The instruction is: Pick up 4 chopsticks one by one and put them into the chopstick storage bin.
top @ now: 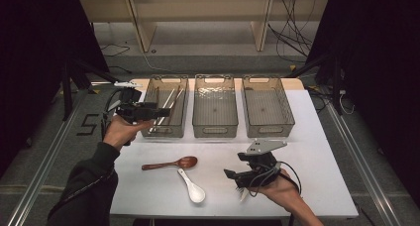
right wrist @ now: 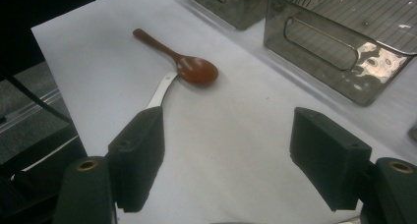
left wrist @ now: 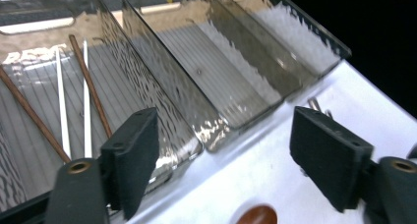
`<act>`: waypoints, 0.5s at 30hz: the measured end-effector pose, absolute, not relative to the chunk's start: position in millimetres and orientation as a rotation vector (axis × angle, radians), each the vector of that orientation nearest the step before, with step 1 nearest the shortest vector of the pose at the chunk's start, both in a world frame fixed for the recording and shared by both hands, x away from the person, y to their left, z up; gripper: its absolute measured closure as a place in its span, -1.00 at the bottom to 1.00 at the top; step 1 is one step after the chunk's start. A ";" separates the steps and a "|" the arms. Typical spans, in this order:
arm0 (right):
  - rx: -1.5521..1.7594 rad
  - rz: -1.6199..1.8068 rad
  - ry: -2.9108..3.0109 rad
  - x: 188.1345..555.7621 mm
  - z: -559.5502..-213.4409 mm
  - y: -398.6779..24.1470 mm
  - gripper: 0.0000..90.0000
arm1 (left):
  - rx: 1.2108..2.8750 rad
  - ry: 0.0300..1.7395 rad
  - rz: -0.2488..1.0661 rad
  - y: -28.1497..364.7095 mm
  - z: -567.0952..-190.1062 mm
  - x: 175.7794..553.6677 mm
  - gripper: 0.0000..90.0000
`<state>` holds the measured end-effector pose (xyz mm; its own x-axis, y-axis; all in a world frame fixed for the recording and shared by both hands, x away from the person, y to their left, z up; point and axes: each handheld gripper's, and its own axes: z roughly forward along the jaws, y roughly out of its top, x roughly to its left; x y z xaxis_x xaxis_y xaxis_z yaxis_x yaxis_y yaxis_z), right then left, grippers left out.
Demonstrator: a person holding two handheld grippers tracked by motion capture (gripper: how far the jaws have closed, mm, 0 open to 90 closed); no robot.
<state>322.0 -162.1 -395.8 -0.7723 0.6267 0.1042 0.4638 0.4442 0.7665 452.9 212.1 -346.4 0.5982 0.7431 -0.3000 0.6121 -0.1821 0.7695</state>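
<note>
White spoon (top: 192, 188) touches wooden spoon (top: 171, 163), well before three bins (top: 215, 107).

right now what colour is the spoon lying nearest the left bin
Reddish-brown, a wooden spoon; it shows best in the right gripper view.

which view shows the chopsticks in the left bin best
The left gripper view: the chopsticks lie close up on the left bin's ribbed floor, brown and white sticks clearly apart. The high view shows them small, leaning in that bin, partly behind the left gripper. The right gripper view catches a blurred corner of the bin.
</note>
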 end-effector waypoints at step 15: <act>0.975 1.250 2.455 319.7 -395.0 -173.3 -0.33 | 2.012 0.968 0.160 205.8 -369.5 422.7 -0.53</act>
<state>319.7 -173.3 -395.0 -0.7561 0.6469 0.0992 0.4606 0.4183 0.7829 422.7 205.8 -369.5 0.6892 0.6854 -0.2351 0.5729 -0.3168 0.7560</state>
